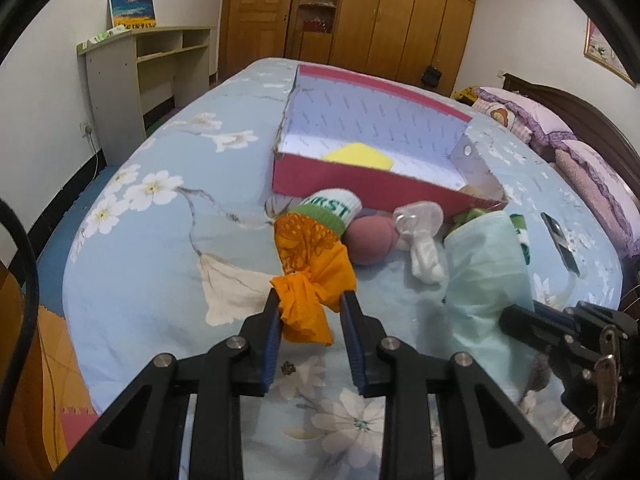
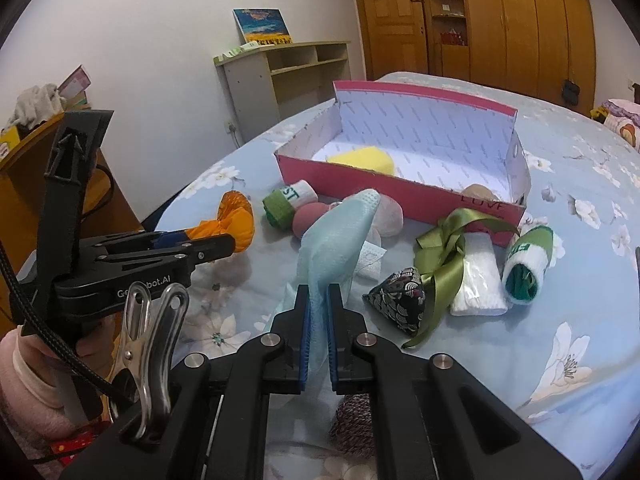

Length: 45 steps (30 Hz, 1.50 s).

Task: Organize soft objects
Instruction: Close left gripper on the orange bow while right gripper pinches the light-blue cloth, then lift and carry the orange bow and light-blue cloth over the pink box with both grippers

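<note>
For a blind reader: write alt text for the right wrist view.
The right claw pinches a pale blue cloth over a floral bed. Ahead, a red box holds a yellow sponge; the left claw grips an orange cloth.

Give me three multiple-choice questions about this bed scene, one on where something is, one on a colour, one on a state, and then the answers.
1. Where does the yellow sponge lie?
A. Inside the red box
B. On the pillow
C. On the desk shelf

2. What colour is the cloth between the fingers of the left gripper?
A. Purple
B. Orange
C. White

3. How does the right gripper stand?
A. Wide open over the bedspread
B. Shut on the green ribbon
C. Shut on the pale blue cloth

Answers:
1. A, the sponge shows above the box's near wall, on its white floor.
2. B, the bunched fabric pinched at the left fingertips is orange.
3. C, the blue pads press the pale blue cloth from both sides, while the green ribbon lies apart on the bedspread.
</note>
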Tool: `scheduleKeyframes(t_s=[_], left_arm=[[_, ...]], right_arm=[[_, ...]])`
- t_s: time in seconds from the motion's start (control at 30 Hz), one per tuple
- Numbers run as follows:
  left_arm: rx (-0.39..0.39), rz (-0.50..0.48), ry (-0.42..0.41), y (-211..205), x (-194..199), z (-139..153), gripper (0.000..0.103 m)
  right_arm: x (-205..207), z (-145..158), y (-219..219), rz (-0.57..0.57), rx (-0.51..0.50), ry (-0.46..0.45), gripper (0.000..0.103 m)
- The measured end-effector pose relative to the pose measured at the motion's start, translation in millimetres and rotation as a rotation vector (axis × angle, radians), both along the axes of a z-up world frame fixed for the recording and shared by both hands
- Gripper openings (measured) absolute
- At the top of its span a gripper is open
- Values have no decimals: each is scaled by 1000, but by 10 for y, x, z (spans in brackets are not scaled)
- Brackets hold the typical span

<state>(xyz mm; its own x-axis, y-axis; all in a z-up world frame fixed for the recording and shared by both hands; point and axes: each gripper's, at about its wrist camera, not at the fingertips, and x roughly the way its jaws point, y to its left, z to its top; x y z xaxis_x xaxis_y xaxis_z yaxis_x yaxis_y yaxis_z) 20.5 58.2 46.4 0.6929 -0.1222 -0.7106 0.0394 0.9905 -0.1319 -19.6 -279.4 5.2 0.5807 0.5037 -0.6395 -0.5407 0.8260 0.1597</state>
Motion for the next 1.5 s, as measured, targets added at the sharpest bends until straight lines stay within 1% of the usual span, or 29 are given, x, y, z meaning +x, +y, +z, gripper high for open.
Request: scheduleKeyframes(t_s=[0.17, 0.37, 0.77, 0.93, 1.03, 1.13, 1.23, 1.4, 1.5], left_arm=[[3, -21, -22, -68, 12, 124, 29], [1, -44, -38, -146, 120, 242, 29], [-2, -75, -95, -292, 470, 498, 29], [1, -107, -117, -438, 668, 604, 29], [-6, -129, -125, -529, 774, 640, 30], [-29, -153, -124, -633, 882, 656, 30], [-43, -174, -121, -731, 993, 660, 26], [-24, -196, -127, -896, 1136, 637, 26], [-21, -194, -101, -937, 1229, 564, 26]], right_arm=[[-31, 78, -27, 1, 2, -27, 8], [20, 164, -88, -14, -10, -55, 8], [294, 368, -221, -53, -33, -109, 8], [458, 439, -277, -73, -49, -126, 8], [565, 472, -310, -88, -57, -134, 8], [665, 510, -343, -101, -59, -143, 8], [753, 550, -374, -111, -59, -151, 8], [872, 579, -406, -125, -66, -162, 8], [939, 544, -438, -138, -66, -150, 8]])
